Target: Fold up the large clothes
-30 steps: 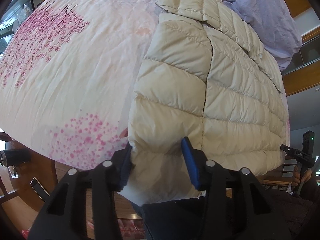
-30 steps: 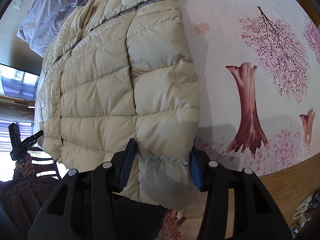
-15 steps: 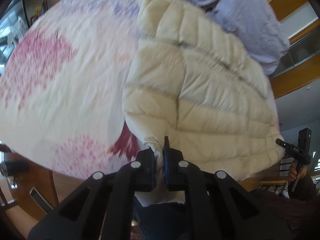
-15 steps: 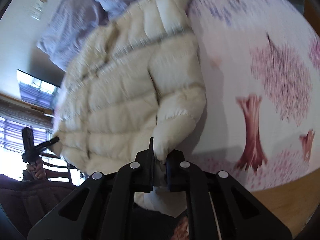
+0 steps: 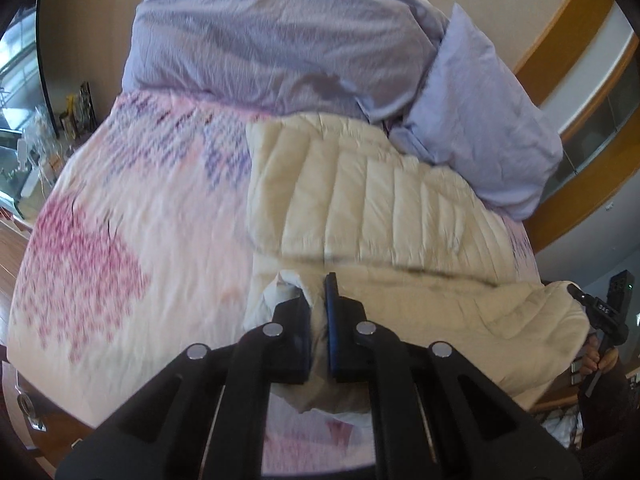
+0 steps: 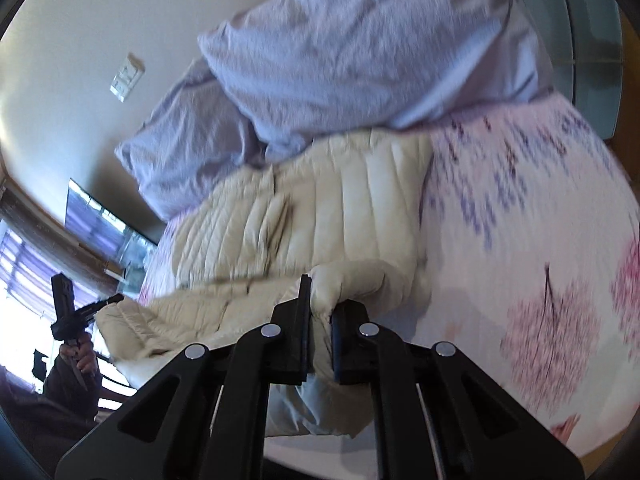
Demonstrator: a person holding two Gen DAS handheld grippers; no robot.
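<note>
On the bed (image 5: 120, 240), both grippers' fingers (image 5: 334, 300) (image 6: 302, 304) pinch the cream jacket's (image 5: 380, 200) hem.

Obstacles and clearance, as I see them from both wrist views:

- Ahead: I find the lavender duvet (image 5: 280, 40) and pillow (image 5: 480, 128) heaped along the far end, touching the cream puffer jacket (image 5: 380, 208); passage forward stops there.
- Left side: open flowered bedspread (image 5: 120, 240), bare up to the bed edge; free lane for my left gripper (image 5: 316, 300).
- Right side: bare bedspread beside the jacket in the right wrist view; free lane for my right gripper (image 6: 320, 300).
- Between grippers: raised jacket hem, bunched; no gap I can see.
- Far left corner: cluttered shelf (image 5: 72, 112) beyond the bed.
</note>
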